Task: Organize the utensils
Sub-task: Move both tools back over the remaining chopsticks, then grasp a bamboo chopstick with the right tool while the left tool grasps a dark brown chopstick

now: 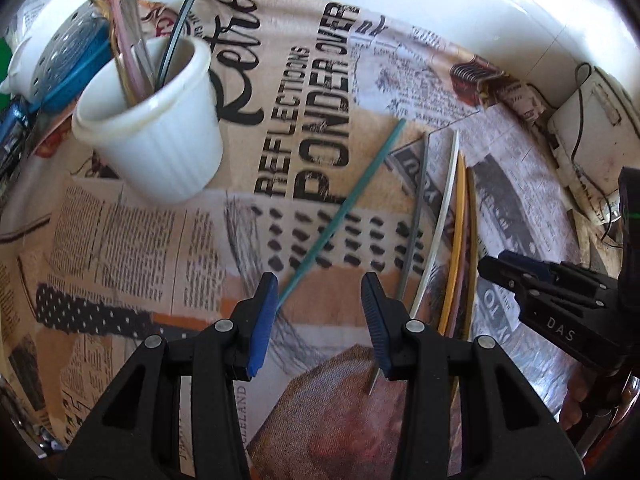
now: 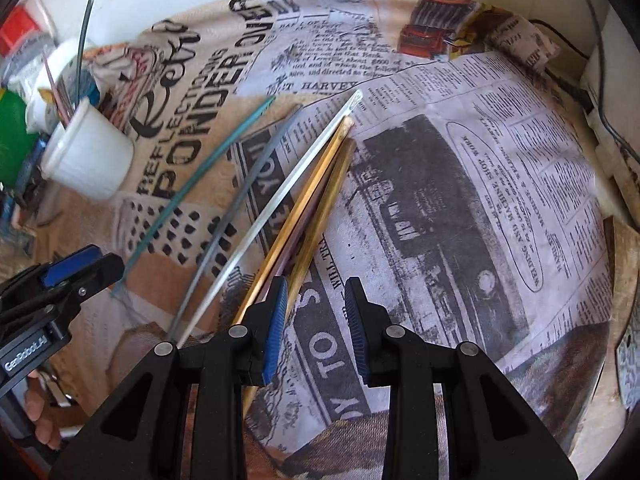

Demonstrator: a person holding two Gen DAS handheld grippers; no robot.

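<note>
A white ribbed cup (image 1: 148, 128) (image 2: 86, 160) stands at the far left with several thin sticks upright in it. Loose sticks lie on the printed cloth: teal (image 1: 344, 204) (image 2: 200, 172), grey (image 1: 414, 220) (image 2: 248, 200), white (image 1: 438, 216) (image 2: 280, 192), yellow (image 1: 460, 240) (image 2: 304, 196) and olive (image 1: 474, 240) (image 2: 324, 208). My left gripper (image 1: 319, 292) (image 2: 94, 268) hangs open over the cloth, the teal stick's near end just inside its left finger. My right gripper (image 2: 316, 296) (image 1: 496, 264) is open with a narrow gap, its left finger over the olive stick's near part.
A newspaper-print cloth (image 1: 160, 240) covers the table. A white perforated bowl with a blue item (image 1: 60, 48) sits behind the cup. A white power block with cables (image 1: 588, 120) lies at the right edge. A green object (image 2: 12, 136) is at the far left.
</note>
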